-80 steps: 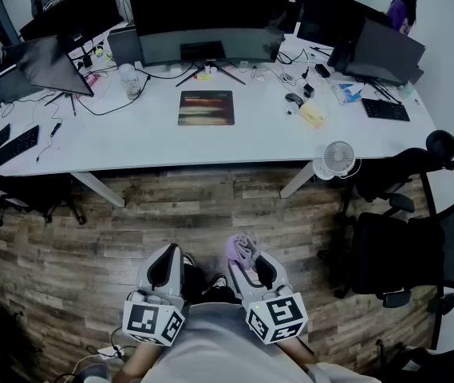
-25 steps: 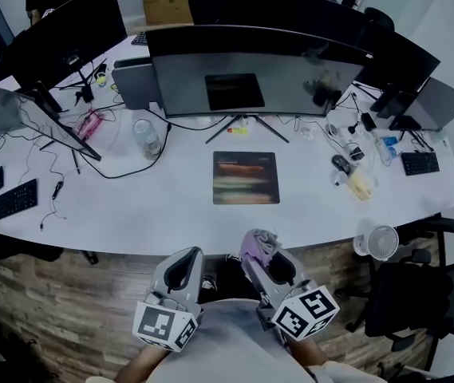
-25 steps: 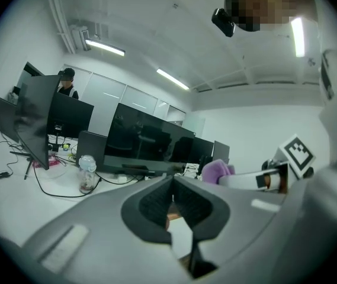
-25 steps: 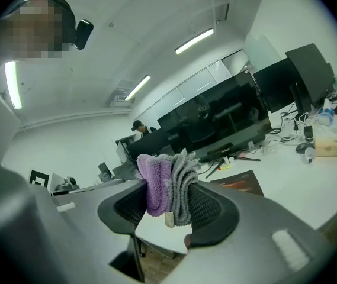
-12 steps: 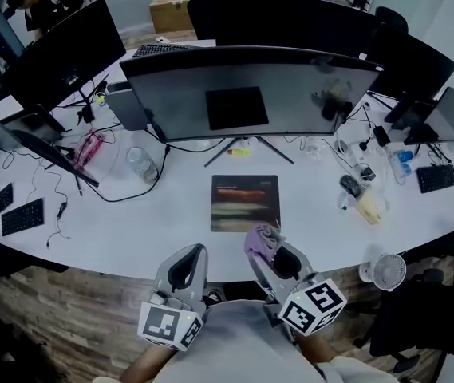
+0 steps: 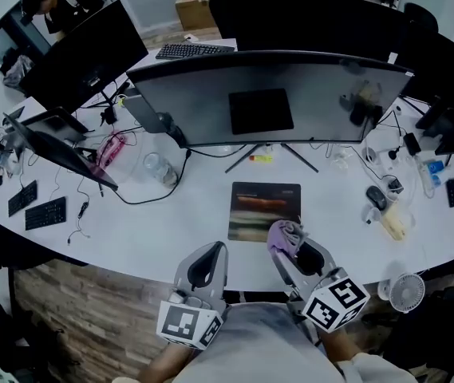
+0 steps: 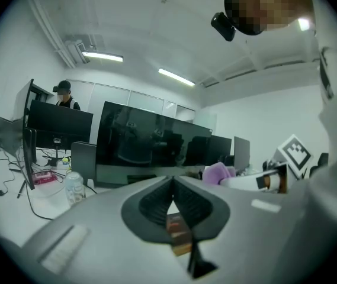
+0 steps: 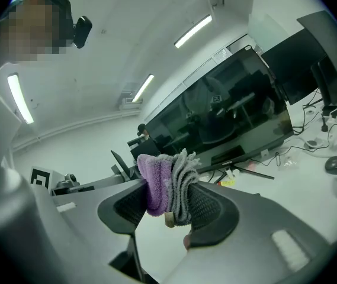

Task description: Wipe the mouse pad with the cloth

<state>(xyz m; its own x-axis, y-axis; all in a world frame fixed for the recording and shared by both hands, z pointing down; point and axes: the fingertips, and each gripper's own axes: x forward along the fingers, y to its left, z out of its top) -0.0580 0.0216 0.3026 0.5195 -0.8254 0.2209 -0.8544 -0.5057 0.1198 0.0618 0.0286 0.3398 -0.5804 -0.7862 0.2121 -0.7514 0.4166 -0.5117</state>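
Cloth: a folded purple-and-grey terry cloth [image 8: 167, 185] is clamped between the jaws of the right hand-held gripper [image 8: 169, 209], over the table's near edge.
Left hand-held gripper [image 7: 172, 189]: the jaws are pressed together on nothing.
Mouse pad: a dark rectangular mouse pad [image 6: 260, 207] lies flat on the white table [image 6: 163, 230], near its front edge.
Done: the cloth is judged fetched and brought up to the pad.
Left: no contact is shown, so all wiping is judged outstanding.

No legible text, brand, number or sign in any view. On left gripper [image 6: 209, 255] the left marker cube [image 6: 188, 324], on right gripper [image 6: 288, 244] the right marker cube [image 6: 336, 300]: black-and-white square code patterns, no characters. Pale mark on lower bezel of monitor [image 8: 233, 108], right gripper view: too small to read.
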